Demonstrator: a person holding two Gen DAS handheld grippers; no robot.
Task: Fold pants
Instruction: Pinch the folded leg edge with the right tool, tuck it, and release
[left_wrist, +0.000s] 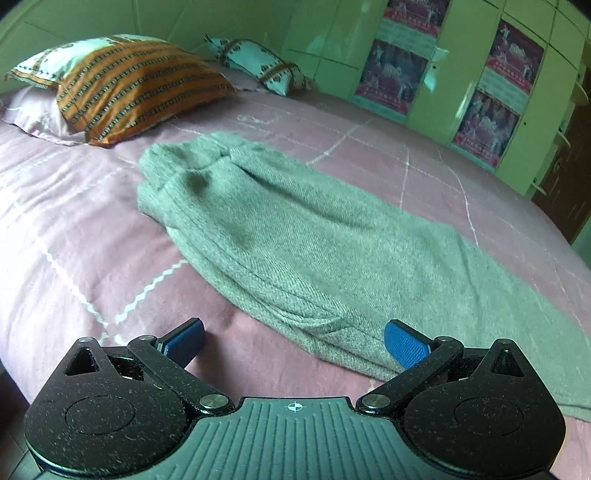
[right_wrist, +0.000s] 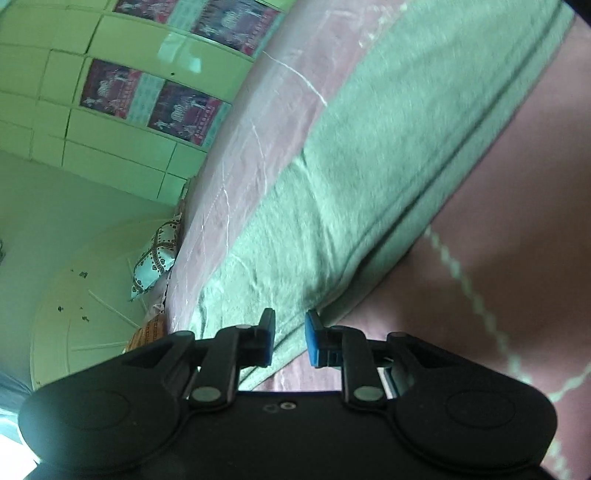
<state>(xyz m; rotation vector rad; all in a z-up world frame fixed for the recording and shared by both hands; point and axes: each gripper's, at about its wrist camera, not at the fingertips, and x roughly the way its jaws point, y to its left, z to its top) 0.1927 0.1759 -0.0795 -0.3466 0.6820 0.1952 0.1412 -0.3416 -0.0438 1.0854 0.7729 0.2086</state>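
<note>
Two grippers over grey pants on a pink bedspread.
Bedspread (left_wrist: 74, 221) fills the left wrist view; the pants (left_wrist: 295, 229) run from 11 o'clock to 4 o'clock, a striped pillow (left_wrist: 129, 85) beyond at 10. Left gripper (left_wrist: 295, 341) stands wide apart, empty; right gripper (right_wrist: 290, 338) narrowly parted over the pants' edge, gripping nothing.

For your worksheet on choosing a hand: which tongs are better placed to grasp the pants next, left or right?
Probably left. The left tongs stand wide open around the near edge of the grey pants on the pink bedspread. The right tongs are tilted and show only a narrow gap.
</note>
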